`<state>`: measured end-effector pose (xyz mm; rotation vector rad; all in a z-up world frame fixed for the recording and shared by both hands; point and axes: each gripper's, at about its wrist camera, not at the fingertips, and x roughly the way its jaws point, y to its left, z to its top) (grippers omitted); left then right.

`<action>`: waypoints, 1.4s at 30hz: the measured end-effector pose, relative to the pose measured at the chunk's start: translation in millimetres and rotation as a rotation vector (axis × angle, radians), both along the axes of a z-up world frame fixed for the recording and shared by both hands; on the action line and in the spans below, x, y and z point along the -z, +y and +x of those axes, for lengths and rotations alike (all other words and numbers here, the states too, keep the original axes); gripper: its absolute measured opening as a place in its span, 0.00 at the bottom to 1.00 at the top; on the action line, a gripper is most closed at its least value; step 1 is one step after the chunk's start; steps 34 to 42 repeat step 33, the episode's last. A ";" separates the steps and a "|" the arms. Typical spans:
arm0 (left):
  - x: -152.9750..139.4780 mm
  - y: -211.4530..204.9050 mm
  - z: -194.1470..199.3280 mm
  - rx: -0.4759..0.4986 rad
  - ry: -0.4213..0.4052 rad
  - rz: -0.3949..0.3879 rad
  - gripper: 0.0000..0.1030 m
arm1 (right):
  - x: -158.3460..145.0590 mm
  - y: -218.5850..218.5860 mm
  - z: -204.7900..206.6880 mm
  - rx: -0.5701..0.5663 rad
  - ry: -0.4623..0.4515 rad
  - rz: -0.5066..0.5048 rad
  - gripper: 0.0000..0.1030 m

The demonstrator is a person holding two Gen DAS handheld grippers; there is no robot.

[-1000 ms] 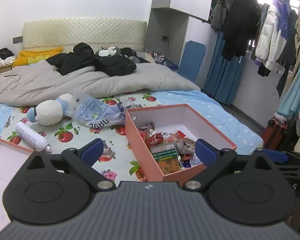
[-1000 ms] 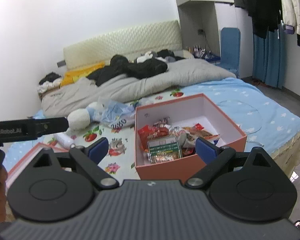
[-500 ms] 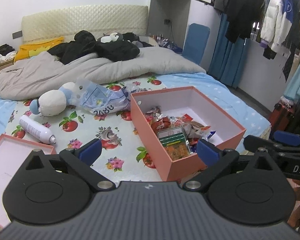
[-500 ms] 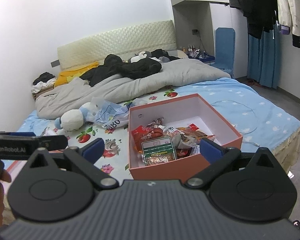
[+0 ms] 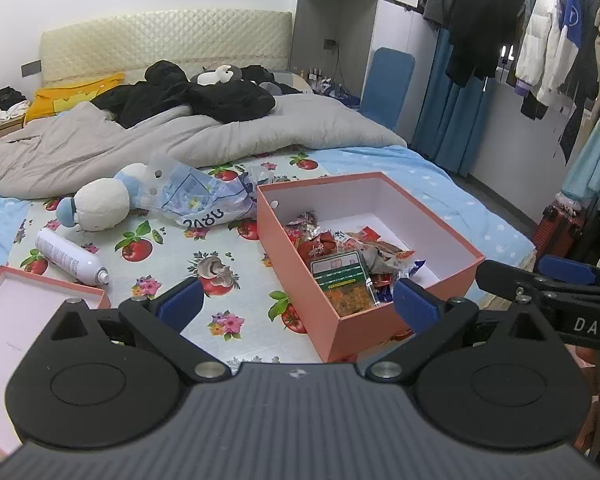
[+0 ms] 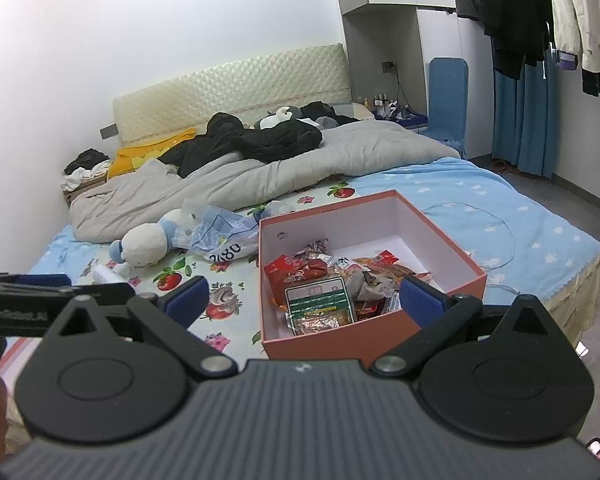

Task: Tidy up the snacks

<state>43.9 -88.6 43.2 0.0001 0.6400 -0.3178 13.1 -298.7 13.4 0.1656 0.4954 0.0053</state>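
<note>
While both tongs (image 5: 296, 300) (image 6: 303, 296) gape empty | bag (image 5: 204, 204) reads "2080" | right tool reads "DAS"

The room is evenly and brightly lit, with daylight glare seen behind the hanging coats (image 5: 539, 32) at the upper right of the left wrist view. Shadows are kept soft on the bed (image 6: 479, 200). Straight lines are bent by fisheye distortion toward the edges, and focus is held sharp throughout.

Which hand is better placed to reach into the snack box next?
Right, probably. The right tongs are open and face the pink box head-on; the left tongs see it off to their right.
</note>
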 end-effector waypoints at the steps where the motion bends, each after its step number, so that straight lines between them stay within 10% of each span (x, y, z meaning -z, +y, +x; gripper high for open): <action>1: -0.6 0.7 -1.4 0.000 -0.002 -0.004 0.99 | -0.2 -0.2 -0.9 0.000 -0.002 0.001 1.00; 42: -8.0 0.3 -6.7 0.000 -0.016 -0.012 0.99 | 0.3 -2.6 -3.8 0.021 0.002 0.017 1.00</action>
